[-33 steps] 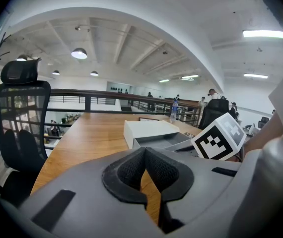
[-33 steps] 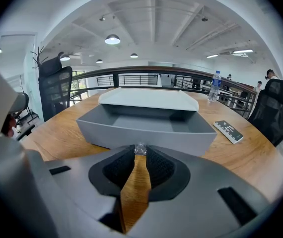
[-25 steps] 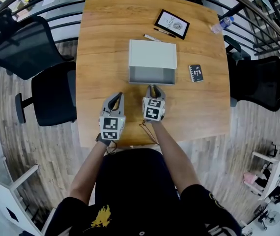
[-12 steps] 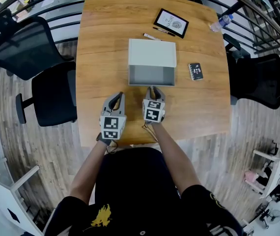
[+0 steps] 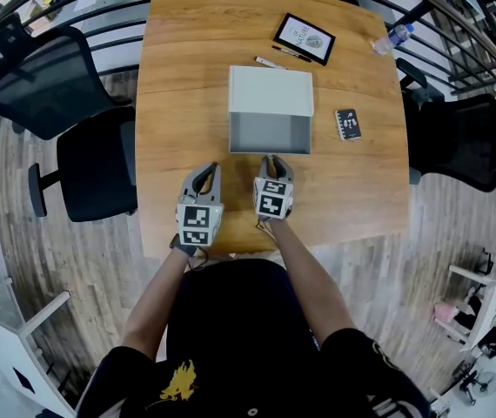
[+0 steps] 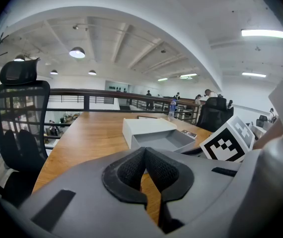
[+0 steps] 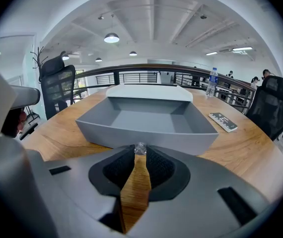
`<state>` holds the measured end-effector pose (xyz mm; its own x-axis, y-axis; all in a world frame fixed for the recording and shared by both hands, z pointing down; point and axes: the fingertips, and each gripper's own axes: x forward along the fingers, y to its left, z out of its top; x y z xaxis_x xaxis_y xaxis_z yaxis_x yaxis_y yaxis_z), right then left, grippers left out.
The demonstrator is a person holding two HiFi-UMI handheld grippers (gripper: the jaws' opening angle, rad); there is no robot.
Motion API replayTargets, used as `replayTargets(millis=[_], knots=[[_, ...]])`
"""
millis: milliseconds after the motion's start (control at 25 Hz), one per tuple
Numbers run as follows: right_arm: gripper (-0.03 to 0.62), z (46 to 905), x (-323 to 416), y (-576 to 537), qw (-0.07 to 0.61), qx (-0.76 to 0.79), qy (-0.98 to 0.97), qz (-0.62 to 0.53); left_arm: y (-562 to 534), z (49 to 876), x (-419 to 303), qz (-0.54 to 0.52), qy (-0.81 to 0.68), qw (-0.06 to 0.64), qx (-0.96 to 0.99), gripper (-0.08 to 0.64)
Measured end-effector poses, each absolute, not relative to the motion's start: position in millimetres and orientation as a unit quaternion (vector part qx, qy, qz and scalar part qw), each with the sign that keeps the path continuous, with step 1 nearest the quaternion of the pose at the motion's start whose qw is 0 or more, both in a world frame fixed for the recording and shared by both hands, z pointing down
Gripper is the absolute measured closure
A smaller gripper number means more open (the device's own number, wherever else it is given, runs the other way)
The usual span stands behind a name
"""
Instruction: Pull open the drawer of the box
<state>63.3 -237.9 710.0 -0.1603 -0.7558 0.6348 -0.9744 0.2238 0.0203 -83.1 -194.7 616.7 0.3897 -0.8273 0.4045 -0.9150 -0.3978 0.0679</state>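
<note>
Our right tool [image 5: 271, 158] is nearly closed, tips pinching the small clear knob [image 7: 140, 148] on the drawer [image 5: 270, 134] front. The drawer is grey, empty, and pulled out toward us from the white box [image 5: 271, 92], which sits mid-tabletop [image 5: 187, 59]; the drawer's back end is inside the box. Our left tool [image 5: 206, 171] is just beside the right one on its left, well short of the drawer, with its pad tips together and nothing between them. We see bare wood under it. Past the box are a pen [image 5: 270, 63] and a framed card [image 5: 304, 41]. A small dark card [image 5: 347, 124] lies right of the drawer, apart from it. There's a water bottle [image 5: 393, 41] at the far right edge.
</note>
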Motion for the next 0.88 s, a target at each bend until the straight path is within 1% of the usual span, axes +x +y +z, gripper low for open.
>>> replayTargets(millis=[880], knots=[[0.525,695,63,-227,0.258,0.592,-0.739,0.193,-181,616,-83,0.160,-0.529,0.140,0.822,0.544]])
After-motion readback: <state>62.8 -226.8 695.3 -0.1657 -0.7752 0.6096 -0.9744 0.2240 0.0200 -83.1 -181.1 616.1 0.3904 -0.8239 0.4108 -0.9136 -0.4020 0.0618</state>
